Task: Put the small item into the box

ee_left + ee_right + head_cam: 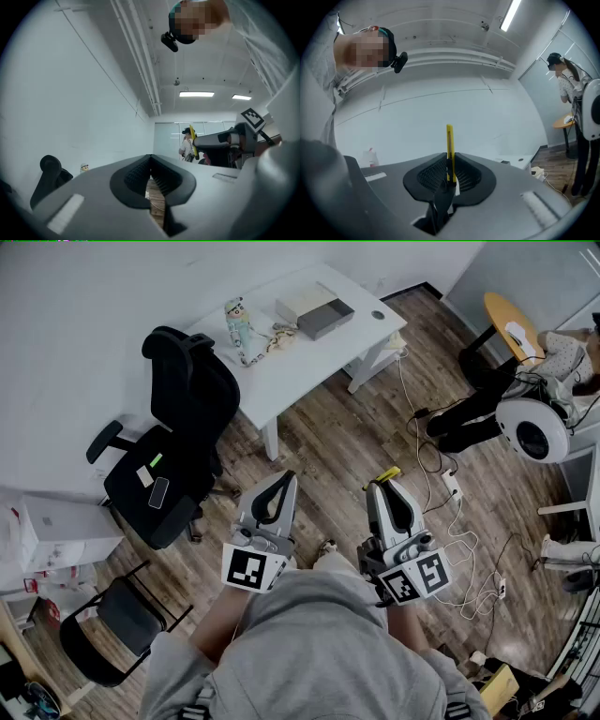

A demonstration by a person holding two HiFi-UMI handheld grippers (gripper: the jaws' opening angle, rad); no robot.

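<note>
I judge this to be the carry step, with the small item already in hand. My right tool (382, 486) is clamped on a slim yellow strip (449, 150), a flat, hard, plastic-looking bar. It stands upright between the ribbed black pads (433, 176) and pokes out past the tips. My left tool (287, 478) is closed on nothing. The box (317, 313) is low and rectangular, one part pale and one grey. It sits on the smooth white tabletop (309, 357), well apart from both tools, near a small figurine (237, 320) and a chain (267, 345). Wood-grain floor (347, 446) lies between me and it. Next I must walk up, bring the strip over the box and find its opening, which I cannot make out from here.
</note>
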